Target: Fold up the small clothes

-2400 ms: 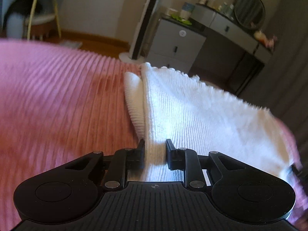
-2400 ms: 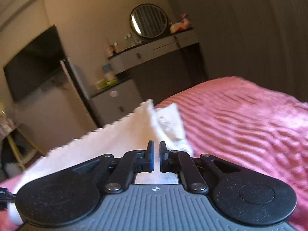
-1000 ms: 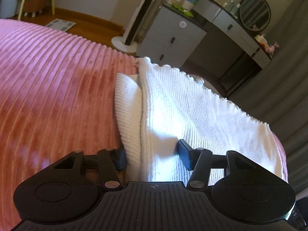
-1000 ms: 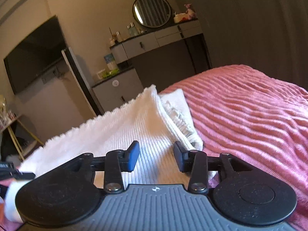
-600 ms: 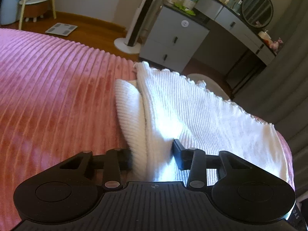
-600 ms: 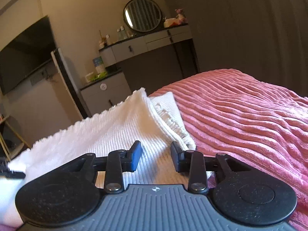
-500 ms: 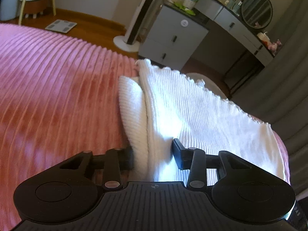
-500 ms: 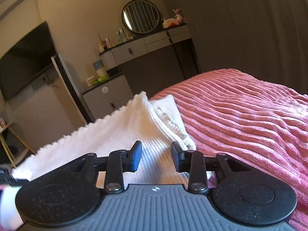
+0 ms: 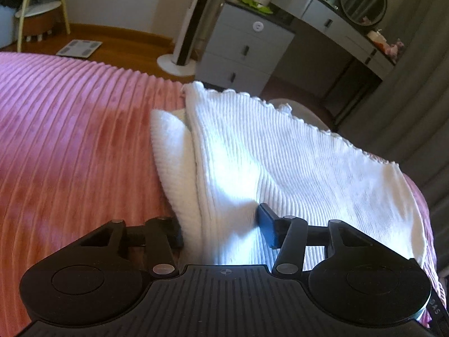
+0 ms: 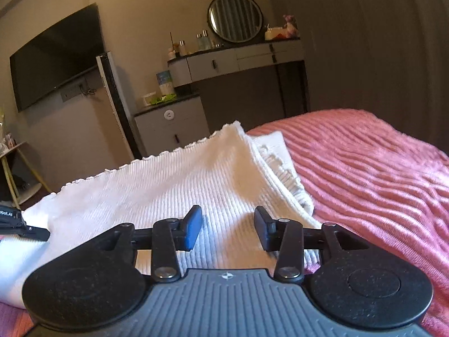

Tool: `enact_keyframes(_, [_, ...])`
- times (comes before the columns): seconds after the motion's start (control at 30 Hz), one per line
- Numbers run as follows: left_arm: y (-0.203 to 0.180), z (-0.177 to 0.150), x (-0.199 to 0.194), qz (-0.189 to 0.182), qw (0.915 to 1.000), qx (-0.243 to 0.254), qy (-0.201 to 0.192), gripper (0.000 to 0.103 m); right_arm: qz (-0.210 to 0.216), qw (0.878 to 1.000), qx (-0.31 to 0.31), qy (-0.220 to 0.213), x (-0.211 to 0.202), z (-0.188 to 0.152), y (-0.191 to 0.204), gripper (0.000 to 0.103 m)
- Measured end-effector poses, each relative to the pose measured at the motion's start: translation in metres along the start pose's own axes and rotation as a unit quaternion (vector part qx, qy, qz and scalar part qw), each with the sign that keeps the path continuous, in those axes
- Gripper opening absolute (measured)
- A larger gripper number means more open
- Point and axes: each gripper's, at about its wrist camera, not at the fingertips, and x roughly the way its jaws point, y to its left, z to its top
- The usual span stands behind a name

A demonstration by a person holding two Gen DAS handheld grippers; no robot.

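On the pink bedspread (image 9: 70, 146), both the left gripper (image 9: 221, 226) and right gripper (image 10: 227, 226) are opening, straddling the white garment (image 9: 280, 154) unclamped.

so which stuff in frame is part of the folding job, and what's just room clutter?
Job:
- white ribbed garment
- left gripper, jaws opening
- right gripper, jaws opening
- pink bedspread, work surface

Clutter:
- drawer unit
- round mirror
- wall TV
- tower fan
- floor scale

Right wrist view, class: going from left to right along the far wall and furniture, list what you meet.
Television → tall tower fan → low drawer cabinet → dressing table with round mirror → dark curtain.
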Motion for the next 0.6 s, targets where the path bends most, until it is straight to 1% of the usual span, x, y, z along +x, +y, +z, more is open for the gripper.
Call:
enact_keyframes(0.13, [-0.001,-0.001,-0.001,0.002,0.9999,0.010,-0.002,0.047,0.014,1.000,-0.007,-0.027,-0.009,0.003,0.005,0.040])
enact_keyframes(0.17, [0.000,-0.001,-0.002,0.001,0.9999,0.011,-0.001,0.045,0.022,0.999,-0.010,-0.031,-0.011,0.003,0.007,0.039])
enact_keyframes(0.23, [-0.001,-0.001,-0.003,0.001,0.9999,0.015,0.000,0.041,0.045,0.998,-0.018,-0.034,-0.014,0.003,0.012,0.033])
enact_keyframes(0.3, [-0.002,0.000,-0.005,0.001,0.9998,0.020,0.001,0.037,0.059,0.997,-0.028,-0.028,-0.014,0.002,0.018,0.026])
enact_keyframes(0.37, [-0.005,0.001,-0.006,0.004,0.9996,0.027,0.003,0.035,0.070,0.997,-0.036,-0.017,-0.012,-0.002,0.024,0.021])
enact_keyframes(0.47, [-0.008,0.003,-0.007,0.008,0.9994,0.035,0.004,0.033,0.071,0.996,-0.046,-0.005,-0.008,-0.005,0.029,0.018])
enact_keyframes(0.6, [-0.008,0.002,-0.006,0.009,0.9994,0.032,0.004,0.033,0.072,0.996,-0.044,-0.002,-0.008,-0.006,0.029,0.017])
